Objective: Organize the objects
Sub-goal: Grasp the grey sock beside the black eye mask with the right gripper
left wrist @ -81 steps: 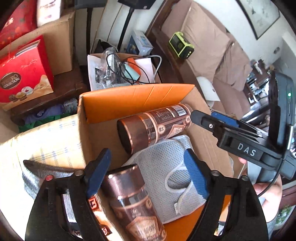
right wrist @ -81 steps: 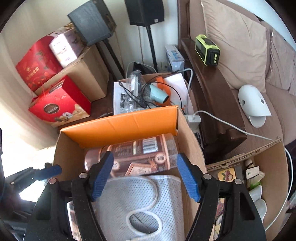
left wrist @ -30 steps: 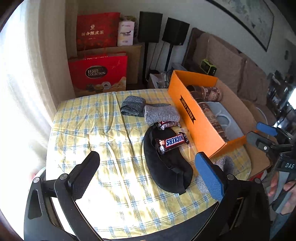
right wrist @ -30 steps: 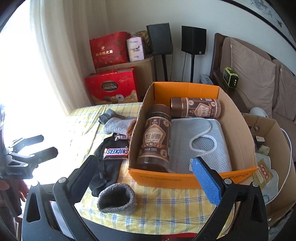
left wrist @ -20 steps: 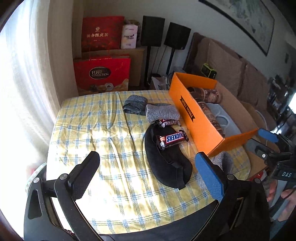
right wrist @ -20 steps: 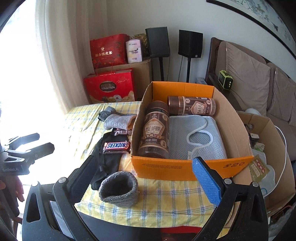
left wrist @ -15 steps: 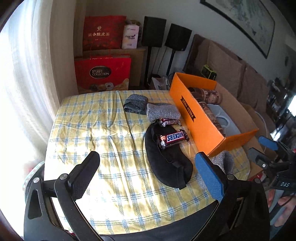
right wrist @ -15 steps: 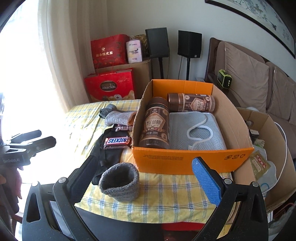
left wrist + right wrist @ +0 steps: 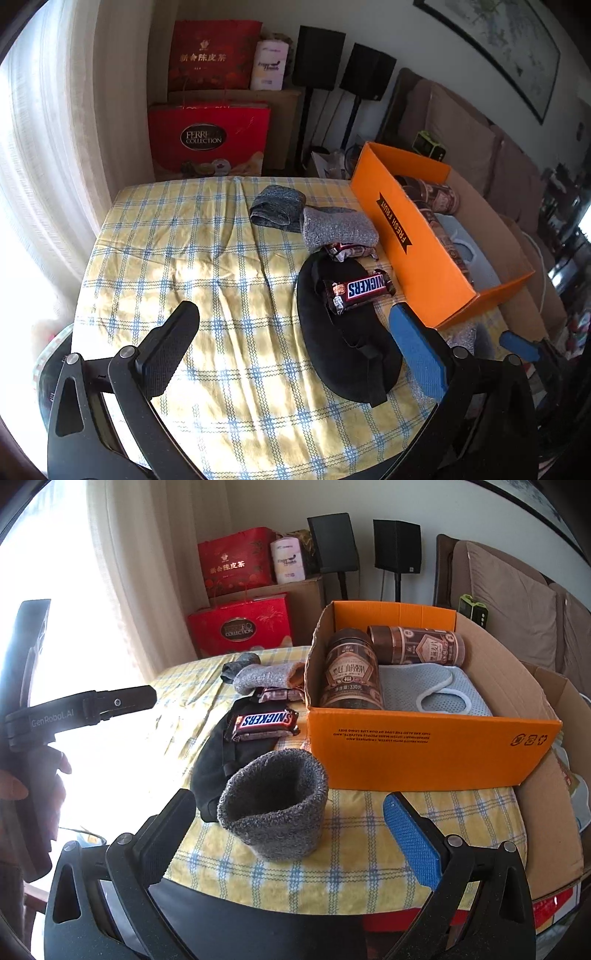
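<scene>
An orange cardboard box [image 9: 424,749] stands on the yellow checked tablecloth [image 9: 207,243]; it holds two brown jars [image 9: 351,672] and a pale mesh cloth [image 9: 436,694]. The box also shows in the left wrist view [image 9: 417,251]. Left of it lie a Snickers bar [image 9: 264,722] on a black pouch [image 9: 343,343], a second bar [image 9: 349,251], and grey knit sleeves [image 9: 336,225]. One grey sleeve [image 9: 275,808] stands at the near edge. My right gripper [image 9: 288,834] is open and empty just before it. My left gripper [image 9: 295,347] is open and empty above the cloth.
Red gift boxes [image 9: 208,138], a cardboard carton and two black speakers [image 9: 319,57] stand behind the table. A sofa [image 9: 517,602] is at the right. Another open cardboard box [image 9: 554,812] sits beside the table on the right. A bright curtained window is at the left.
Both grippers have pulled back out of the orange box and away from the table, so the whole tabletop shows. Both stay open and empty. The objects have not moved.
</scene>
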{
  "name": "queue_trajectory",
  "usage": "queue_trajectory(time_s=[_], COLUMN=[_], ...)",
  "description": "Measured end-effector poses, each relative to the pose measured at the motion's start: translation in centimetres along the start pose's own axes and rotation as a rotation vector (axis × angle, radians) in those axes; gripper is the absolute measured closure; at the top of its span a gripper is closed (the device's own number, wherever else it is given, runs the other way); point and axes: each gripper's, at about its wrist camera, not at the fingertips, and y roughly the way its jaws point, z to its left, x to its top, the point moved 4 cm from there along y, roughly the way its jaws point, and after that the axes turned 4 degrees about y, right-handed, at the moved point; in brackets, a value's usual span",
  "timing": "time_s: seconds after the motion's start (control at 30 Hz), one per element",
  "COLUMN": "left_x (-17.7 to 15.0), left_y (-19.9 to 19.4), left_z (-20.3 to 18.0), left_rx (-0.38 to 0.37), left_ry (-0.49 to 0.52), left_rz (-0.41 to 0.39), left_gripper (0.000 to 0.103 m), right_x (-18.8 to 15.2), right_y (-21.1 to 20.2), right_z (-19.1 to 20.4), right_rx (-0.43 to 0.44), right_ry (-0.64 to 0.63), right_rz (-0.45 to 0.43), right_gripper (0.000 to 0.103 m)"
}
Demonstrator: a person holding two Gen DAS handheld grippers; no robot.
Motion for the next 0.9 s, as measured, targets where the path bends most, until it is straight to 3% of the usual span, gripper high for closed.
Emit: queue_trajectory(time_s=[0.13, 0.23, 0.37, 0.53, 0.67, 0.73, 0.9], left_x=[1.0, 1.9, 3.0, 4.0, 4.4, 4.5, 4.5], left_y=[1.7, 3.2, 5.7, 8.1, 10.1, 11.0, 13.0], left_z=[-0.9, -1.9, -3.6, -5.5, -6.3, -6.6, -7.7], left_rx=[-0.005, -0.007, -0.013, 0.035, 0.059, 0.075, 0.089], left_ry=[0.027, 0.064, 0.136, 0.294, 0.404, 0.446, 0.533], left_rz=[0.001, 0.000, 0.017, 0.016, 0.030, 0.044, 0.072], left_gripper=[0.000, 0.000, 0.000, 0.001, 0.001, 0.012, 0.015], right_x=[-0.3, -0.5, -0.7, -0.7, -0.5, -0.4, -0.4], right_y=[0.8, 1.3, 2.1, 1.8, 1.5, 1.4, 1.1], right_z=[0.3, 0.3, 0.1, -0.9, -1.8, -2.1, -2.3], right_rx=[-0.010, -0.011, -0.012, 0.024, 0.048, 0.060, 0.081], right_ry=[-0.003, 0.000, 0.006, 0.028, 0.056, 0.072, 0.086], right_rz=[0.004, 0.006, 0.035, 0.056, 0.057, 0.058, 0.072], right_gripper=[0.002, 0.011, 0.030, 0.052, 0.057, 0.059, 0.061])
